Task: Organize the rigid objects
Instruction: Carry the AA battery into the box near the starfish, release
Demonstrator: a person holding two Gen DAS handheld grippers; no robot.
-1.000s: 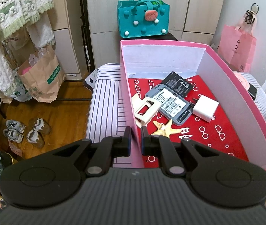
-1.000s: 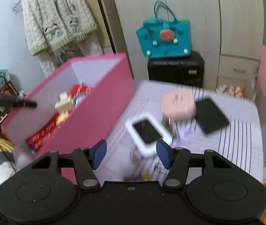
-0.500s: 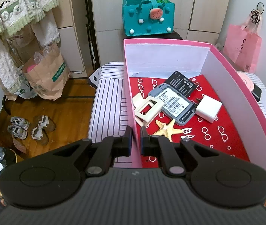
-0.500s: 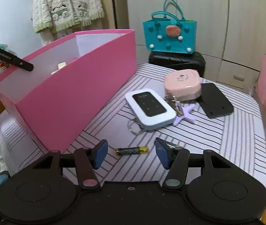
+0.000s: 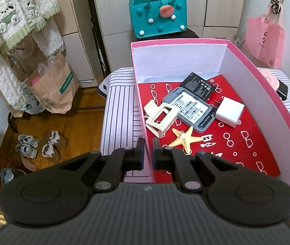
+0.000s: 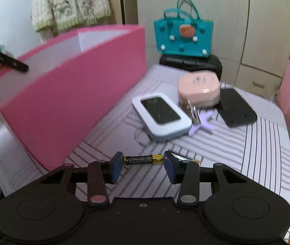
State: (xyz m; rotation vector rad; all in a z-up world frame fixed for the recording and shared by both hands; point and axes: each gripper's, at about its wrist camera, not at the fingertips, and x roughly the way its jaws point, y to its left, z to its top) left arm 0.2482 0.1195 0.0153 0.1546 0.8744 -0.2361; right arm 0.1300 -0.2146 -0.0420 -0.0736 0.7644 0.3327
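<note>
Left tongs [image 5: 147,150] clamped on the near wall of the pink box [image 5: 263,85], steadying it. Right tongs [image 6: 142,164] have just been closing, battery [image 6: 142,159] lying lengthwise between the pads, ends touching or nearly so. Best to squeeze squarely on both ends, lift level, then carry leftward over the box wall.

The right gripper [image 6: 143,160] is hovering low over the striped table [image 6: 247,155], its jaws having just been closing around an AA battery [image 6: 142,159] lying crosswise between the blue pads, which look to be touching its ends. At ten o'clock the pink box [image 6: 67,106] is standing. At one o'clock a white device [image 6: 161,117] is lying beside a pink case [image 6: 199,89].
</note>
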